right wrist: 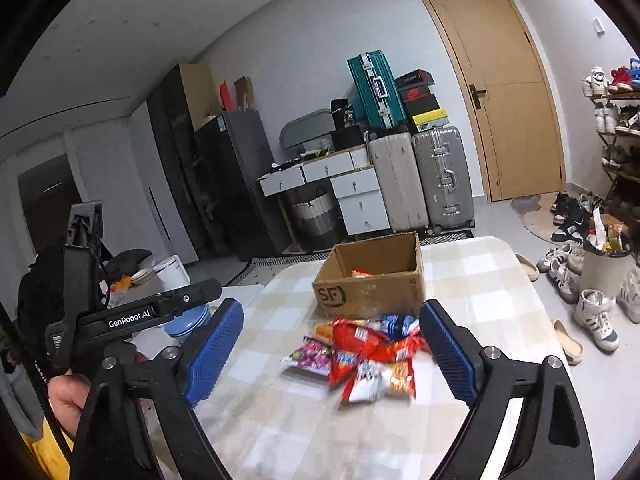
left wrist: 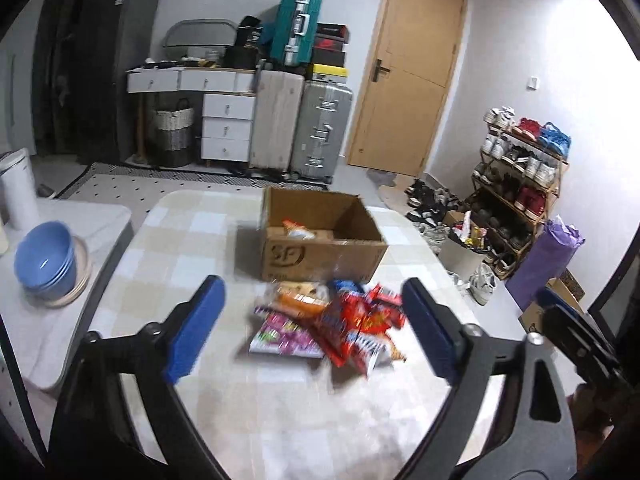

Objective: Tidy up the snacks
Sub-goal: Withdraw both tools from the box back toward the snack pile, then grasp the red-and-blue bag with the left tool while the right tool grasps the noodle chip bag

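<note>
A pile of snack packets (left wrist: 332,324) (right wrist: 360,356), red, pink, orange and blue, lies on the checked tablecloth (left wrist: 280,408) (right wrist: 280,420). Just behind the pile stands an open cardboard box (left wrist: 304,258) (right wrist: 368,296) with an orange packet (left wrist: 298,230) (right wrist: 360,273) inside. My left gripper (left wrist: 312,286) hovers open in front of the pile, with nothing between its blue pads (left wrist: 196,328). My right gripper (right wrist: 332,308) is also open and holds nothing, on the near side of the pile. In the right wrist view, a hand (right wrist: 68,396) holds the left gripper's body at the left edge.
Stacked blue bowls (left wrist: 46,264) (right wrist: 188,322) and a white container (left wrist: 18,188) sit on a side table to the left. A waste bin (left wrist: 466,256) (right wrist: 604,272), loose shoes and a shoe rack (left wrist: 516,184) stand to the right. Suitcases and drawers line the far wall.
</note>
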`<state>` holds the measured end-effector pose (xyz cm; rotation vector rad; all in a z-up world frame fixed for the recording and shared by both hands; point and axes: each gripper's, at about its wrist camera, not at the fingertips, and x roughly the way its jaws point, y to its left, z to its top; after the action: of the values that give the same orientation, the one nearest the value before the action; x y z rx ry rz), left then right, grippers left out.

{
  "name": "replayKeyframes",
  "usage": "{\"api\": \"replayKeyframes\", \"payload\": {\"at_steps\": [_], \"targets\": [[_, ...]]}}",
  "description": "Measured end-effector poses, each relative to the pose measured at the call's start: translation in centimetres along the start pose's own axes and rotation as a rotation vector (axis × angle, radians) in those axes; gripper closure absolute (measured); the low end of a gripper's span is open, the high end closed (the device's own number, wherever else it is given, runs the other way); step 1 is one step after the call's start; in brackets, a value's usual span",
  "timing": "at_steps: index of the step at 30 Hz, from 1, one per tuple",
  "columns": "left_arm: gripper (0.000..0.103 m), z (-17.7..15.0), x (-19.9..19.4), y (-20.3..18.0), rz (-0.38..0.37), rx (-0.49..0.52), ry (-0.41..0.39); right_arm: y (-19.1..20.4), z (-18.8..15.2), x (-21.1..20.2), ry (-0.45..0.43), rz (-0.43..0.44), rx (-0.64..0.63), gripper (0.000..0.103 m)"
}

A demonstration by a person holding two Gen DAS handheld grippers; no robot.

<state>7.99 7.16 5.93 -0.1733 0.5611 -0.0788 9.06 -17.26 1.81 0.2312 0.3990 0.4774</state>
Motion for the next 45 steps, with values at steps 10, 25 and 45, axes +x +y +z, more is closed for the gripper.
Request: {"api": "replayKeyframes", "payload": {"at_steps": [10,25,45], "targets": [[0.001,-8.2,-6.6,-0.9,0.009,0.052,-0.016,2.2,-5.1,-3.8,-0.054,-0.080,-0.068,0.001],[0.001,-12.2,-3.7,-2.0,0.003,0.075,0.104,2.7,-9.3,-0.7,0.078,-0.044,-0.066,0.001],[0.001,-10.4,10.2,-0.9,-0.011,0.085,0.225,-4.6,-12.6,5.2,0.205,-0.037,0.116,0.001]]}}
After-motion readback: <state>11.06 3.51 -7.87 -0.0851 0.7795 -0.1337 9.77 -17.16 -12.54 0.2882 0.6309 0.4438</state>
